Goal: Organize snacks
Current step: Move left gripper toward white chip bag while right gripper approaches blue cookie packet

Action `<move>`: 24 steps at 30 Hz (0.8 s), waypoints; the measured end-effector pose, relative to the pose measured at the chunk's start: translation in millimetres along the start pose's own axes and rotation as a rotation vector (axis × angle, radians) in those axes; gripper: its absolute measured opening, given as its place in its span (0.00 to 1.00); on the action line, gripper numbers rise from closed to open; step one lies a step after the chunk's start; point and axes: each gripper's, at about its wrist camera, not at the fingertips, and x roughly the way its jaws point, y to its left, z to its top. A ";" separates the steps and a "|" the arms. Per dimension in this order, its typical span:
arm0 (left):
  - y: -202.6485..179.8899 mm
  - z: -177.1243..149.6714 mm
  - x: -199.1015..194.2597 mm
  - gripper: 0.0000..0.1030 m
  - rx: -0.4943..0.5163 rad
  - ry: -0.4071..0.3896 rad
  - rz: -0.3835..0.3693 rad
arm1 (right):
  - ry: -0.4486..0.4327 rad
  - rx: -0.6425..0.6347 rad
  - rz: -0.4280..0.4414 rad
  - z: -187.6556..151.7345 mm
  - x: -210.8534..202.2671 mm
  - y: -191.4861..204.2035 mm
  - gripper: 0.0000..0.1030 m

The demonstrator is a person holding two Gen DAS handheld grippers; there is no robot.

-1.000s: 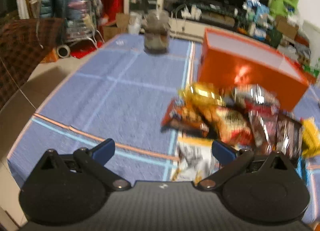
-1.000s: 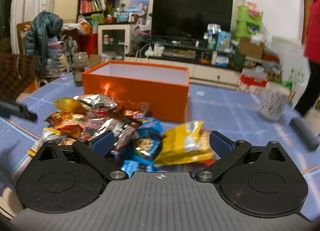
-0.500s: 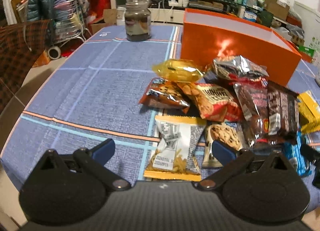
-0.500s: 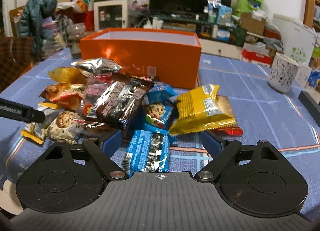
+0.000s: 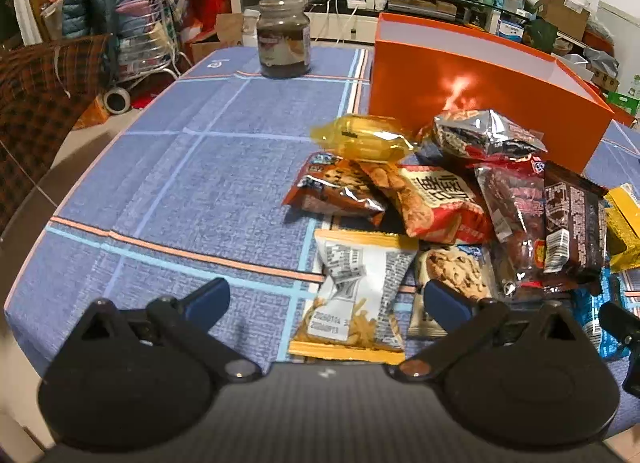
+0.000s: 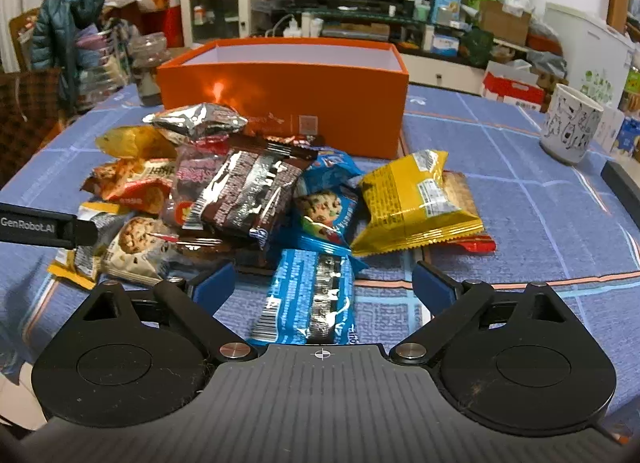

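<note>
Right wrist view showed the right gripper (image 6: 322, 283) with its jaws spread wide and empty, straddling the blue cookie packet (image 6: 310, 301) at the near edge of the snack pile (image 6: 256, 191). The left gripper (image 5: 326, 299) was likewise agape, holding nothing, over the white-and-yellow packet (image 5: 354, 295). A clean pick probably meant lowering the blue fingers either side of one packet's middle, clear of its neighbours, then carrying it into the orange box (image 6: 280, 91) behind the heap. The tablecloth (image 5: 192, 183) lay bare on the left; the table edge sat close under both tools, and a mug (image 6: 570, 129) stood off right.
</note>
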 end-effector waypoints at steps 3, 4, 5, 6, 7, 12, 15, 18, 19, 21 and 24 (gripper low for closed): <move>4.5 -0.8 -1.7 0.99 -0.015 0.003 -0.040 | -0.002 0.001 0.000 -1.8 0.2 -1.7 0.87; 6.0 -0.9 -2.8 0.99 -0.020 -0.001 -0.044 | -0.002 0.012 0.005 -2.9 0.3 -4.5 0.87; 8.2 -0.6 -4.1 0.99 -0.025 -0.007 -0.047 | -0.003 0.022 0.007 -3.6 0.2 -6.5 0.87; 9.7 -0.4 -4.9 1.00 -0.028 -0.011 -0.050 | -0.004 0.029 0.007 -4.6 0.2 -8.3 0.87; 11.1 -0.1 -5.4 1.00 -0.031 -0.014 -0.048 | -0.005 0.028 0.003 -5.4 0.8 -9.0 0.87; 9.0 0.6 -3.5 1.00 -0.016 -0.009 -0.031 | 0.021 0.016 -0.009 -6.4 6.4 -8.4 0.88; 7.2 -0.1 -4.9 0.99 -0.004 -0.018 -0.028 | 0.026 -0.001 -0.015 -6.7 7.1 -4.9 0.89; 5.8 -0.9 -4.7 0.99 0.003 -0.019 -0.024 | 0.034 -0.004 -0.010 -7.3 7.4 -3.7 0.89; 5.2 -1.4 -4.4 0.99 0.006 -0.017 -0.023 | 0.034 -0.004 -0.011 -7.3 7.3 -3.6 0.89; 4.7 -2.3 -3.6 0.99 0.009 -0.012 -0.021 | 0.034 -0.005 -0.012 -7.3 7.4 -3.5 0.89; 3.5 -3.3 -3.0 0.99 0.008 -0.006 -0.022 | 0.041 -0.001 -0.009 -7.6 8.4 -3.7 0.89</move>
